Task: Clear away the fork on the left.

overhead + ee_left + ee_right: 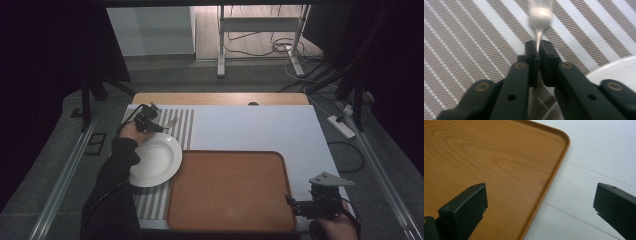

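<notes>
The fork [539,17] is a thin, shiny metal thing, and it looks stiff, light and a bit slippery, so I think it could slide or spin if it is pinched loosely. It is pinched at the thin neck just below its prongs, which looks like a fair place to hold it, though a grip nearer the middle of the handle might balance better. The left gripper [537,51] has its two black jaws squeezed tight on that neck, and the prongs stick out past the tips toward 12 o'clock in the left gripper view. The fork sits over the striped mat [185,125], at about 10 o'clock on the table in the high view. Just beside it, toward 6 o'clock, is the round white plate [157,160], which I think could chip if the fork bangs it. To the right of the plate lies the big wooden tray [230,192] with nothing on it. Far off at 5 o'clock, the right gripper [300,207] waits over the tray's corner with its jaws spread wide apart and nothing between them.
</notes>
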`<state>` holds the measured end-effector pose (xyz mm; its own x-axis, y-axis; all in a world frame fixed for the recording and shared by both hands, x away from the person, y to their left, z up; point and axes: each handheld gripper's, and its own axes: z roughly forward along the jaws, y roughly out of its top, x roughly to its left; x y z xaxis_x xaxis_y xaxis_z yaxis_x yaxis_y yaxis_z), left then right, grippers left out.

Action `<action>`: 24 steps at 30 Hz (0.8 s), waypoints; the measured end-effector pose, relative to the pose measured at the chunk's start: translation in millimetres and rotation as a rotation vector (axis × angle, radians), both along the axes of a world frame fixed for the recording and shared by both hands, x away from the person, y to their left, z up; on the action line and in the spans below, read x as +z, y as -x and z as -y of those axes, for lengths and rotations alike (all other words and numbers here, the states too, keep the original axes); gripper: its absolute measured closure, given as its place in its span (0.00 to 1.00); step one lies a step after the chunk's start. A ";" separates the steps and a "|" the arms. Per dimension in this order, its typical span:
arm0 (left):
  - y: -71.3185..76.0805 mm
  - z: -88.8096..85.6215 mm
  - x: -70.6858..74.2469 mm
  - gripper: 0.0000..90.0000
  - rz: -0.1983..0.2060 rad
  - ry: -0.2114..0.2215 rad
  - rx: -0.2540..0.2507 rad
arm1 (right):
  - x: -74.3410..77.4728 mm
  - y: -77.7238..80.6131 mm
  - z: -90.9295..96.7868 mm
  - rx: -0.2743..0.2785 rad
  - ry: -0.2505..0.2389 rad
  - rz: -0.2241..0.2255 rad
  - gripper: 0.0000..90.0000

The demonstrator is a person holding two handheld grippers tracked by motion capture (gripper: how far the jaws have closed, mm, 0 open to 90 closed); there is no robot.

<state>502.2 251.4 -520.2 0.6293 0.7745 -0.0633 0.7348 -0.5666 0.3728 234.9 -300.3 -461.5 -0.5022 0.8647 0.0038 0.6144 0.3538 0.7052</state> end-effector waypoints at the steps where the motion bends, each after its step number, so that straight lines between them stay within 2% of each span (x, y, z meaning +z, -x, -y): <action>1: -0.4 -1.3 -0.3 0.96 -0.006 0.013 0.007 | -0.1 0.0 -0.1 -0.002 0.000 0.001 0.00; 4: -0.9 -2.0 -0.1 0.96 -0.012 0.017 0.004 | -0.1 -0.1 0.0 -0.002 -0.001 0.001 0.00; 8: -2.3 -0.3 1.9 0.96 -0.003 -0.018 0.011 | -0.1 -0.4 0.2 -0.001 -0.003 -0.002 0.00; 17: -7.8 2.4 11.3 0.96 0.040 0.016 0.010 | -0.3 -1.0 0.1 0.000 -0.004 -0.003 0.00; 18: -9.0 5.7 15.2 0.96 0.060 0.011 0.006 | -0.2 -0.9 0.2 -0.001 -0.004 -0.003 0.00; 24: -12.8 15.7 23.1 0.96 0.074 0.007 -0.016 | -0.2 -0.7 0.3 0.000 -0.005 -0.003 0.00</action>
<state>515.1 235.7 -497.1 0.6444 0.7643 -0.0216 0.6963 -0.5749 0.4297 235.6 -300.6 -461.6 -0.5020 0.8648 0.0093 0.6164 0.3502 0.7053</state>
